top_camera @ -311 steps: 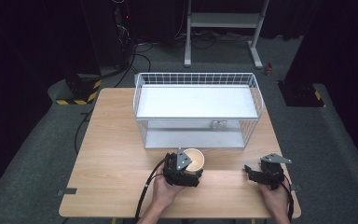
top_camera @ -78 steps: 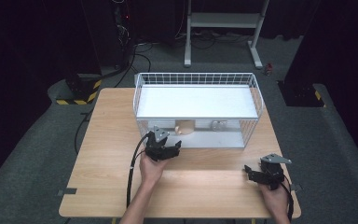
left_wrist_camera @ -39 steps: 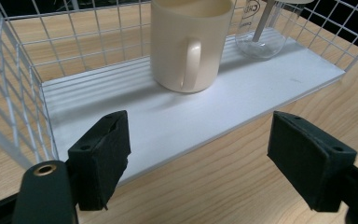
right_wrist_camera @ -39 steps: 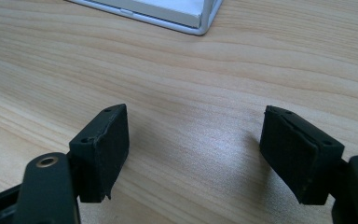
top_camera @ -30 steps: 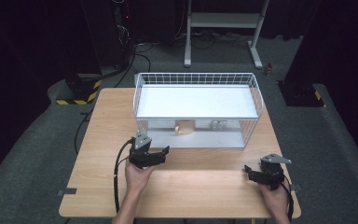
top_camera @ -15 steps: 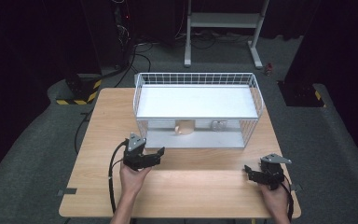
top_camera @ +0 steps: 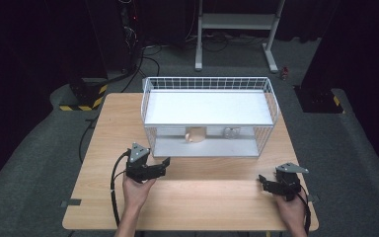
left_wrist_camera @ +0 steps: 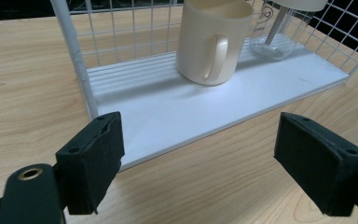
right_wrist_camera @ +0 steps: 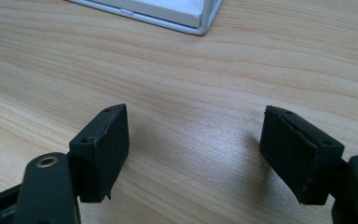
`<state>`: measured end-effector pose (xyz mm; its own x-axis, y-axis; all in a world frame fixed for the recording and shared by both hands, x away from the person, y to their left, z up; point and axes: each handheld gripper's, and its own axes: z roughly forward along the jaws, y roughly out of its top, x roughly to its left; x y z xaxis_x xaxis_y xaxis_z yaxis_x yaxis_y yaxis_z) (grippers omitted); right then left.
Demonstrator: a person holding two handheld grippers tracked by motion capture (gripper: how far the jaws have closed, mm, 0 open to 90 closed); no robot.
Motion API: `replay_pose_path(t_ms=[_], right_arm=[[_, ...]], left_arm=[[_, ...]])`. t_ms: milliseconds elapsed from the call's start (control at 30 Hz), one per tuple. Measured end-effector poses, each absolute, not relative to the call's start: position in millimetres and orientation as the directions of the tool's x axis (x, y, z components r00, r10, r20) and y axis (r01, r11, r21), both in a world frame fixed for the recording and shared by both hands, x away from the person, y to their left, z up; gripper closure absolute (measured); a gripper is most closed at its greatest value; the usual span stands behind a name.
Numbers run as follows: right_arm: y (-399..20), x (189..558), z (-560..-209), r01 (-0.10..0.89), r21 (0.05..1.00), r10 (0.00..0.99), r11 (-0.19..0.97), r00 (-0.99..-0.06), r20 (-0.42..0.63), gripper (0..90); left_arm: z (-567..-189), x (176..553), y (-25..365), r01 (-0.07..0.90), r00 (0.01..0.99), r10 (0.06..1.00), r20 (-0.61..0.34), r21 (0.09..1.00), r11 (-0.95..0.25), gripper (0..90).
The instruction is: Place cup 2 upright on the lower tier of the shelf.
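Nearest the front edge of the wooden table [top_camera: 98,197], the right gripper [top_camera: 269,183] rests low by the front right corner, held in the person's right hand [top_camera: 288,210]. Its jaws stand apart with nothing but bare wood between them, as the right gripper view shows. A white corner of the shelf base lies beyond them in that view.

To the left and a little farther in, the left gripper [top_camera: 159,168] is held by the left hand [top_camera: 135,190], its cable [top_camera: 113,187] looping back toward the front edge. Its jaws have just been opening and stand wide with nothing between them — they point at the rack's open front.

Beyond it, toward the middle of the table, stands the white wire rack [top_camera: 271,98], with a flat upper shelf and a lower shelf [left_wrist_camera: 242,88] open on the near side. On that lower shelf, near its middle, the cream mug [left_wrist_camera: 212,39] stands upright, handle turned toward the left gripper. Just beside it, farther along the shelf, stands a clear glass jar [left_wrist_camera: 275,37] — close to the mug; whether they touch I cannot tell. A white corner post [left_wrist_camera: 77,60] of the rack rises beside the left jaw's line; nothing lies between the open jaws and the mug.

Past the far edge of the table, on the dark floor, are a metal stand [top_camera: 237,22] and black-and-yellow striped blocks [top_camera: 81,98].
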<state>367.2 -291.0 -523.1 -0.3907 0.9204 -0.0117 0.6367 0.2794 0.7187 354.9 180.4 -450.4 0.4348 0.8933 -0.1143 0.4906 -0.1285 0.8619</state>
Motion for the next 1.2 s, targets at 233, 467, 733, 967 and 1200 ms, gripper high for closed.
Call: replay_pose_path(t_ms=[233, 467, 733, 967, 1200], right_arm=[[-291, 367, -523, 0.635, 0.719, 0.92, 0.282, -0.392, -0.014, 23.9], [-291, 367, -523, 0.636, 0.719, 0.92, 0.281, -0.392, -0.013, 23.9], [-291, 367, -523, 0.635, 0.719, 0.92, 0.282, -0.393, -0.013, 23.9], [-291, 367, -523, 0.636, 0.719, 0.92, 0.28, -0.391, -0.012, 23.9], [-291, 367, -523, 0.636, 0.719, 0.92, 0.28, -0.391, -0.012, 23.9]], left_arm=[[-452, 349, 189, 0.491, 0.424, 0.897, -0.121, 0.863, -0.116, 15.6], [-456, 344, 196, 0.501, 0.414, 0.901, -0.127, 0.858, -0.109, 15.1], [-461, 338, 203, 0.515, 0.399, 0.908, -0.13, 0.851, -0.105, 14.8], [-467, 335, 209, 0.529, 0.378, 0.916, -0.134, 0.843, -0.095, 14.9], [-475, 332, 212, 0.546, 0.362, 0.924, -0.126, 0.832, -0.1, 15.2]])
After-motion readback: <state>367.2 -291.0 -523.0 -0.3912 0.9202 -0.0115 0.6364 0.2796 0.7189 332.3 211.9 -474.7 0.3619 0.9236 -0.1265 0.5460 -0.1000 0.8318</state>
